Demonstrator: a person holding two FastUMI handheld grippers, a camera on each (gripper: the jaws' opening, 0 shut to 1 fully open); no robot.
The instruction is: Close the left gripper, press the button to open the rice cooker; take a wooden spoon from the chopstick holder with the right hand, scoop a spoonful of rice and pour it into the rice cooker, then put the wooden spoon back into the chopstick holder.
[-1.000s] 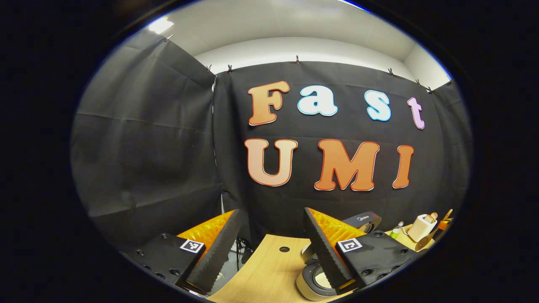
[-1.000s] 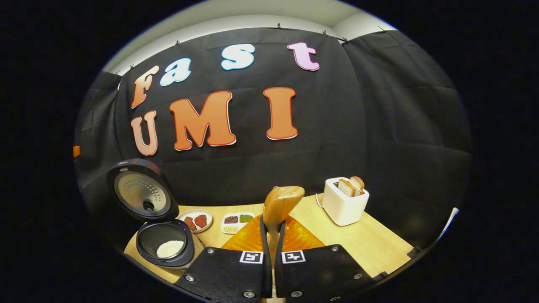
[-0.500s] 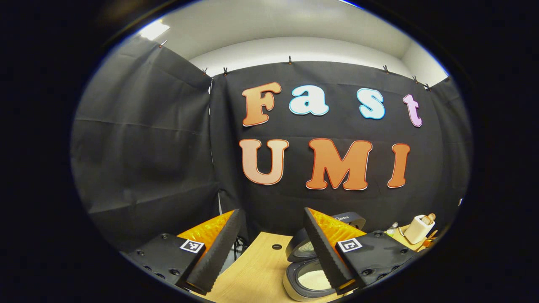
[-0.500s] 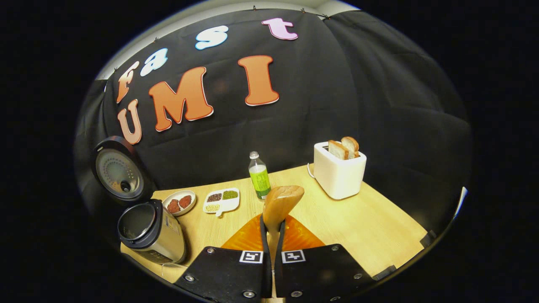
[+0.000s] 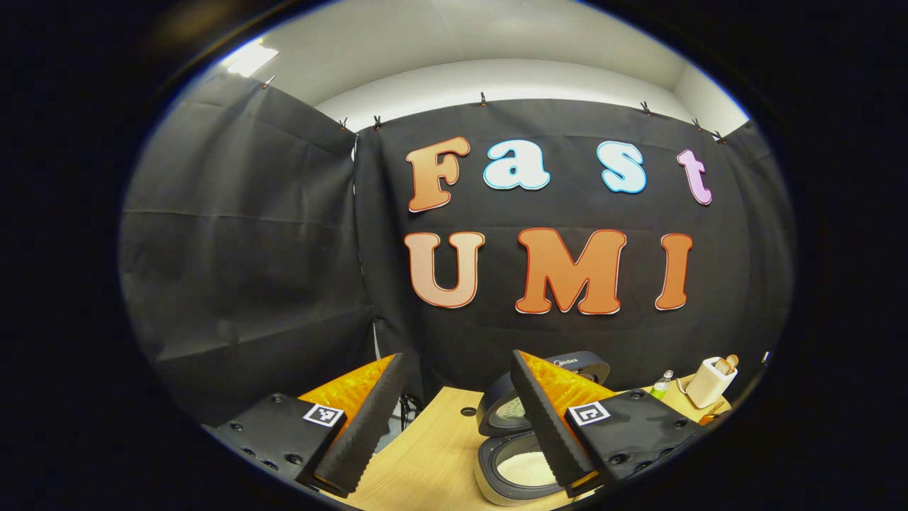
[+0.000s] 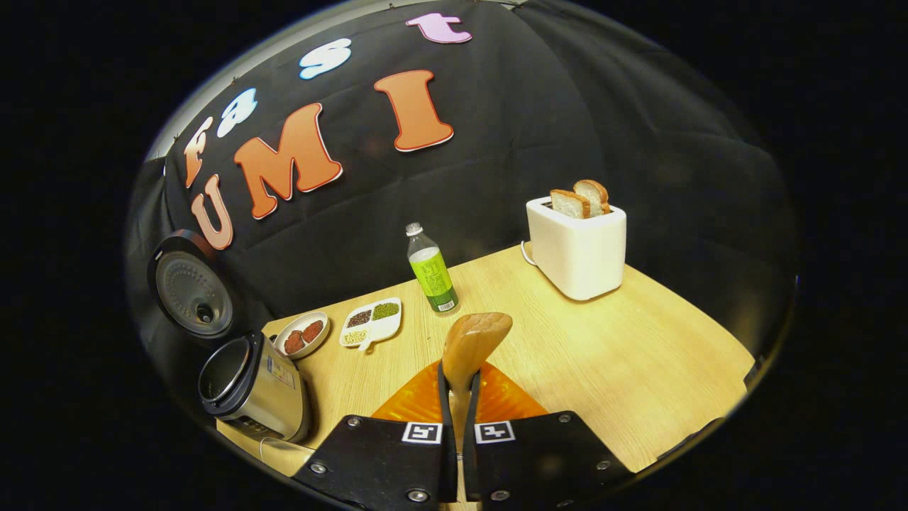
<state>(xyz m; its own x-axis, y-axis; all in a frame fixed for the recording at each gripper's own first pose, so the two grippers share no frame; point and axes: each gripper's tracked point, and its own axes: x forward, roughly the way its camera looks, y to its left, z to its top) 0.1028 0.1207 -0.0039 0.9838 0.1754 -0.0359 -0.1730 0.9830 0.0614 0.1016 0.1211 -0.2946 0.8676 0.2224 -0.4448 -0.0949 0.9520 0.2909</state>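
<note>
Rice cooker [image 6: 248, 387] is open, lid [image 6: 190, 284] up, white rice in the pot [image 5: 521, 468] (seen in the left gripper view). So I judge the pour done and the step in hand is the last one: returning the wooden spoon [image 6: 472, 344] to the chopstick holder.

Right hand-held gripper [image 6: 457, 397]: fingers nearly together, pinching the spoon's handle, bowl sticking up ahead of the tips, looks empty. It hangs over the counter [image 6: 624, 355], to the right of the cooker.

Left hand-held gripper [image 5: 454, 419]: fingers spread wide, holding nothing, hovering by the cooker.

Next move calls for finding the holder, lining the spoon upright over its mouth, lowering, then letting go.

View differences: right gripper view gives the counter layout — toaster [image 6: 578, 245] with bread, green bottle [image 6: 430, 270], small plate [image 6: 301, 335], divided dish [image 6: 372, 323]. Left gripper view looks down into the pot, toaster tiny at far right.
</note>
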